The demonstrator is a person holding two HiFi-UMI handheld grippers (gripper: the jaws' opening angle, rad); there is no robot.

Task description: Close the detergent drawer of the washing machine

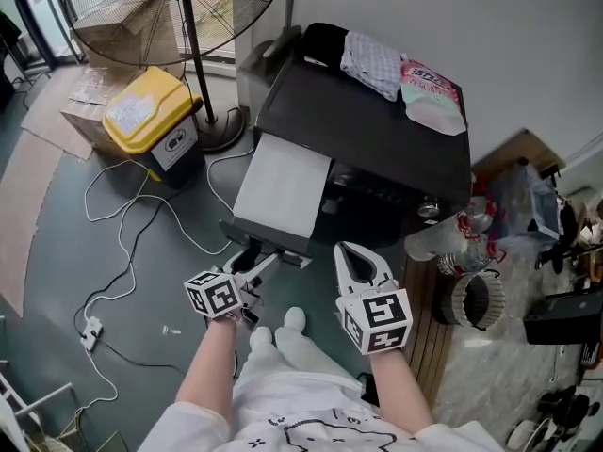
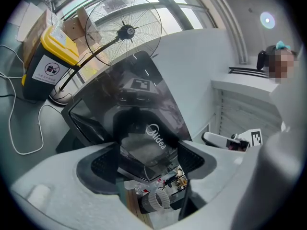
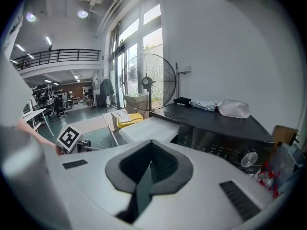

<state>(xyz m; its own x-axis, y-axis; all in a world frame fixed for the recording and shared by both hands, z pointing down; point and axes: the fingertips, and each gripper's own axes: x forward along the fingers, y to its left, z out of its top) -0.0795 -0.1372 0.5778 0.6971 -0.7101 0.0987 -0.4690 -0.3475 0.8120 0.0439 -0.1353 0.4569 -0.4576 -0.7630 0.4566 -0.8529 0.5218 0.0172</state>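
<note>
The black washing machine (image 1: pixel 377 130) stands ahead of me, and its white detergent drawer (image 1: pixel 283 188) is pulled out towards me, ending in a dark glossy front (image 1: pixel 271 246). My left gripper (image 1: pixel 252 269) is at that front, open. In the left gripper view the glossy front (image 2: pixel 144 143) lies between the spread fingers (image 2: pixel 103 164); whether they touch it I cannot tell. My right gripper (image 1: pixel 356 257) hangs shut and empty to the right of the drawer, below the control panel. The right gripper view shows its pads (image 3: pixel 163 164) pressed together, with the drawer (image 3: pixel 148 127) and the dial (image 3: pixel 249 158) beyond.
A patterned cloth (image 1: pixel 372 62) and a plastic bag (image 1: pixel 433 97) lie on top of the machine. To the left are a yellow-lidded bin (image 1: pixel 151 111), a standing fan (image 1: pixel 188 8) and cables (image 1: pixel 122 243) on the floor. A ribbed basket (image 1: pixel 476 299) and clutter crowd the right.
</note>
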